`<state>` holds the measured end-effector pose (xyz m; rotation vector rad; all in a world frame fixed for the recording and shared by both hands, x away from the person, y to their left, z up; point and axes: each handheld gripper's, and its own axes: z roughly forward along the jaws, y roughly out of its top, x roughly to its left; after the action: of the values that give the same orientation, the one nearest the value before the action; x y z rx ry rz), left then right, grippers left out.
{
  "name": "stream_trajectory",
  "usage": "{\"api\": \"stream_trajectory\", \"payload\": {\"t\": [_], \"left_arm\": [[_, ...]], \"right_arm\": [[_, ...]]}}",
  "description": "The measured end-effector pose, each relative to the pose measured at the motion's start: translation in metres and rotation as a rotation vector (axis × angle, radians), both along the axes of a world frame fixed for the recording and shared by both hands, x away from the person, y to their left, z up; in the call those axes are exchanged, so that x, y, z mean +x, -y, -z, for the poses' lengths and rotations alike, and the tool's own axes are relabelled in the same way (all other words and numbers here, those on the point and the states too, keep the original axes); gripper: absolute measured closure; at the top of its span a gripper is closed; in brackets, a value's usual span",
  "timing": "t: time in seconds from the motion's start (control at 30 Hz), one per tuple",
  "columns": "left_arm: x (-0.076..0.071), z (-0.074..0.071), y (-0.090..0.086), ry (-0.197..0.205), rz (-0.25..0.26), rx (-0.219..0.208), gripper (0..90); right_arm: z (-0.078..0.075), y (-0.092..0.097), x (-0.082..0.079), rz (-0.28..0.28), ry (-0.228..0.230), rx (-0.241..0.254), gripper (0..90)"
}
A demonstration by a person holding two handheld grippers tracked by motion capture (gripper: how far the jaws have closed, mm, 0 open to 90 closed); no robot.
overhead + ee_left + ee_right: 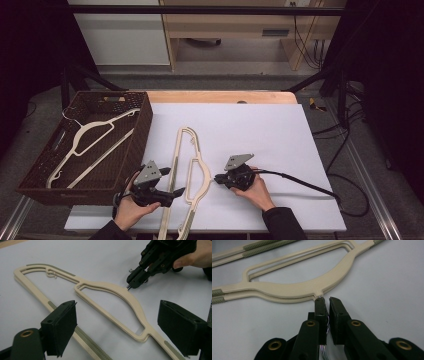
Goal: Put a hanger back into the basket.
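Right gripper (326,299) clenched on metal hook (130,270) at hanger (192,170) neck, likely to lift it. Left gripper (117,325) gaping, straddling hanger, ready to steady. Basket (145,117) alongside.

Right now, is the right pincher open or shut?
Shut: the right gripper has its jaws pinched together at the hanger's hook stub.

Your dark-sleeved hands carry black grippers: the left gripper (177,192) and right gripper (218,178) bear grey three-cornered plates, brass-ringed pivots and trailing black cables.
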<state>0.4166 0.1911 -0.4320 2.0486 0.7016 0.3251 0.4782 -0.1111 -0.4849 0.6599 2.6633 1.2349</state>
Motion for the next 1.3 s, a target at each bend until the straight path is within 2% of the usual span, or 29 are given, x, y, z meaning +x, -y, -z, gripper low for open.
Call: {"api": "stream_trajectory", "payload": {"t": [0.17,0.33,0.57,0.7,1.0,1.1,1.3], "left_arm": [[0.0,0.0,0.002,-0.005,0.008,0.004,15.6],[-0.001,0.001,0.008,-0.012,0.019,0.009,15.6],[-0.001,0.0,0.026,-0.021,0.05,0.039,16.8],[0.001,0.0,0.042,-0.045,0.066,0.059,20.2],[0.007,0.014,0.078,-0.093,0.095,0.168,27.6],[0.008,0.019,0.086,-0.106,0.099,0.21,32.2],[0.011,0.022,0.087,-0.124,0.082,0.224,46.7]], "right_arm": [[-0.003,0.002,0.0,-0.012,-0.002,0.005,86.5],[-0.01,0.003,0.0,-0.031,-0.021,0.042,87.9],[-0.022,0.007,-0.003,-0.016,-0.045,0.076,88.3],[-0.03,0.01,-0.005,-0.004,-0.059,0.09,88.5],[-0.038,0.012,-0.008,0.006,-0.066,0.103,88.7],[-0.041,0.01,-0.011,0.008,-0.052,0.082,88.7],[-0.046,0.008,-0.014,0.005,-0.046,0.076,88.7]]}}
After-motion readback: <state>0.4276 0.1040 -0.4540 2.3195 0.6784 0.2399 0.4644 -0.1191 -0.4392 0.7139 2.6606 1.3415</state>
